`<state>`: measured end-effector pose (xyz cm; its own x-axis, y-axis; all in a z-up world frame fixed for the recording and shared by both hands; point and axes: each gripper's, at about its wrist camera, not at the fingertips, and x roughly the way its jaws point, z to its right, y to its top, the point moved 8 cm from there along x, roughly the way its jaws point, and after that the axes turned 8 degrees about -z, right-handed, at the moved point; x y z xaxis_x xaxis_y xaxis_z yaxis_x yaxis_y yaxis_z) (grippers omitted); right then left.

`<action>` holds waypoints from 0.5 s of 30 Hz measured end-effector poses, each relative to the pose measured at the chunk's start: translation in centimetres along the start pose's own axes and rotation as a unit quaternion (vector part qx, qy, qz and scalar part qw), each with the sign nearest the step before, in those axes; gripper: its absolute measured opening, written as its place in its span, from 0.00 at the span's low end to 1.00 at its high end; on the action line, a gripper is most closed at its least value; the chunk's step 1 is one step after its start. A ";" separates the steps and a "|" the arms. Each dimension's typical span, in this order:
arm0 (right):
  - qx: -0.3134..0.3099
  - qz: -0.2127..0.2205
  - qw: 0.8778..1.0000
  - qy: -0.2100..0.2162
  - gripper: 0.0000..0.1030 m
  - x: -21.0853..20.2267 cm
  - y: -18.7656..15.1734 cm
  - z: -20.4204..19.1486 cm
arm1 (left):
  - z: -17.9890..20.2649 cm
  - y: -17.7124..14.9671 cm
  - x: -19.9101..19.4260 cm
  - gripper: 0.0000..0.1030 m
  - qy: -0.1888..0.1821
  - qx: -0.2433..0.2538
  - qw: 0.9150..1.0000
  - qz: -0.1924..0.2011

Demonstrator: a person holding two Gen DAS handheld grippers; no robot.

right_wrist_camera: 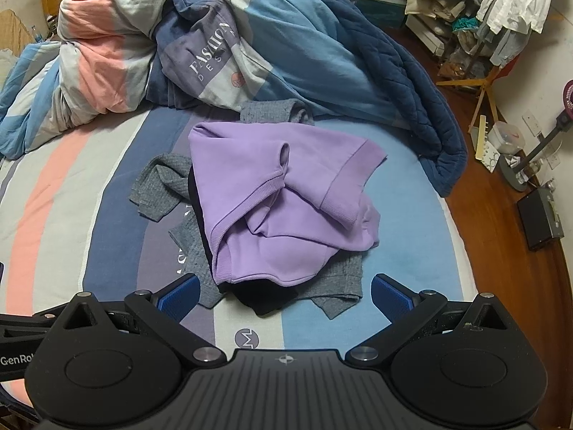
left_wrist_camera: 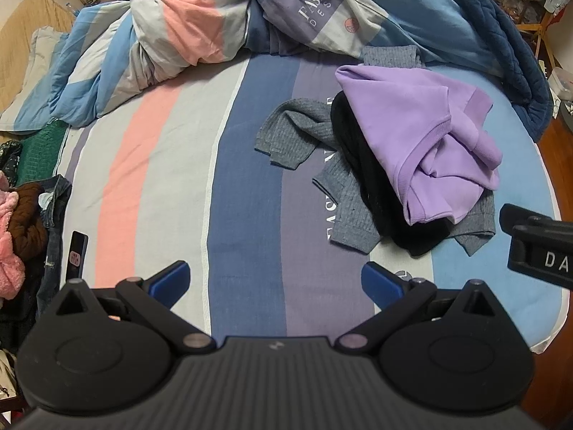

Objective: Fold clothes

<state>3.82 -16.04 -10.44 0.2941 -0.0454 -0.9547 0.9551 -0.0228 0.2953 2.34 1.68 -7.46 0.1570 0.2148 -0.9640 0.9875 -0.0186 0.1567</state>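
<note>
A crumpled purple sweatshirt lies on top of a small pile on the striped bed sheet. Under it are a black garment and a grey knit garment. The same pile shows in the left wrist view: purple sweatshirt, black garment, grey knit. My right gripper hangs open just in front of the pile, its blue pads empty. My left gripper is open over bare sheet, left of the pile, holding nothing.
A bunched striped duvet and a dark blue quilt fill the far side of the bed. A phone lies near the bed's left edge beside heaped clothes. Wooden floor, a fan stand and clutter are at the right.
</note>
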 end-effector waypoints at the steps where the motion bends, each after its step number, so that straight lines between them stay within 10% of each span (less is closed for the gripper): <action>1: 0.000 0.000 1.000 0.000 1.00 0.0 0.0 0.0 | 0.0 0.0 -0.1 1.00 0.000 0.000 1.000 0.001; 15: -0.003 0.000 1.000 0.006 1.00 -0.3 -0.1 -0.1 | -0.1 0.1 0.1 1.00 0.001 0.001 1.000 0.001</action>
<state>3.68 -15.95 -10.21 0.2945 -0.0331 -0.9551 0.9553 -0.0176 0.2952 2.44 1.76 -7.55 0.1597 0.2167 -0.9631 0.9871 -0.0211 0.1589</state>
